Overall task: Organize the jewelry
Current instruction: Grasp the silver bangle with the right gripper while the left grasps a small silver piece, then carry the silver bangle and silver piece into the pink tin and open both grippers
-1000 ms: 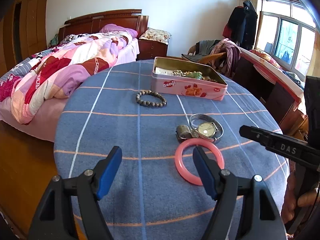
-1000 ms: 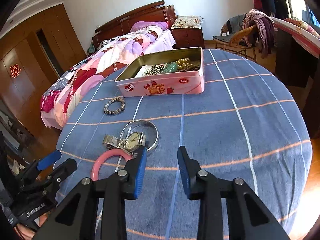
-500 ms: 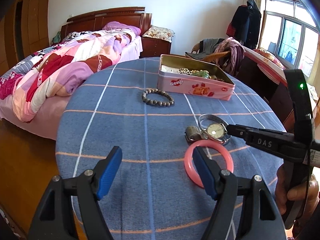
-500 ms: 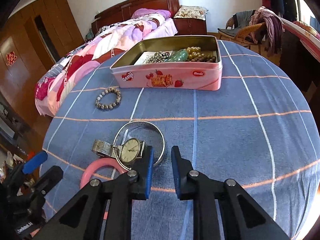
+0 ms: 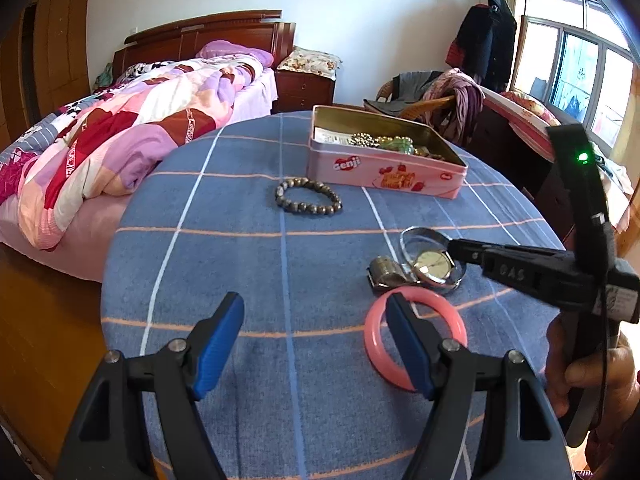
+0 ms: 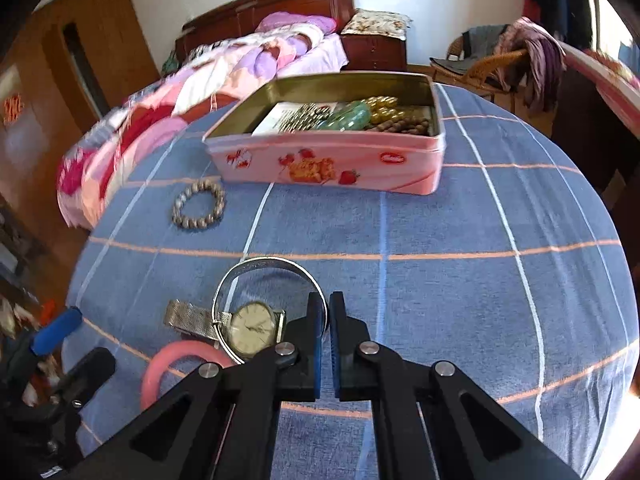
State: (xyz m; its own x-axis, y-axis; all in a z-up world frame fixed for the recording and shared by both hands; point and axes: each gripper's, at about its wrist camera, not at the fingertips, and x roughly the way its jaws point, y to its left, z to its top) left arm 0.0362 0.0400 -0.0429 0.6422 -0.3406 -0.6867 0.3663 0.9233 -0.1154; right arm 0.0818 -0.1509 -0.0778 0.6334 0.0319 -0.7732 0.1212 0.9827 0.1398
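Jewelry lies on a round table [image 6: 460, 280] under a blue checked cloth. At the far side, the open pink tin [image 6: 332, 160] holds bead strands, a green piece and a white card. Near it lies a beaded bracelet [image 6: 198, 210]. The right gripper [image 6: 325, 320], pressed together, pinches the silver bangle [image 6: 256, 266] beside the watch [image 6: 252, 328]. The left gripper [image 5: 316, 328] hangs spread over the pink bangle [image 5: 448, 320].

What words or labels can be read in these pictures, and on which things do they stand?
"genji": pink tin, red logo on its side.
"DAS": right gripper, on its black body.
Small red oval logo near the tin's corner: too small to read.
Watch dial: too small.
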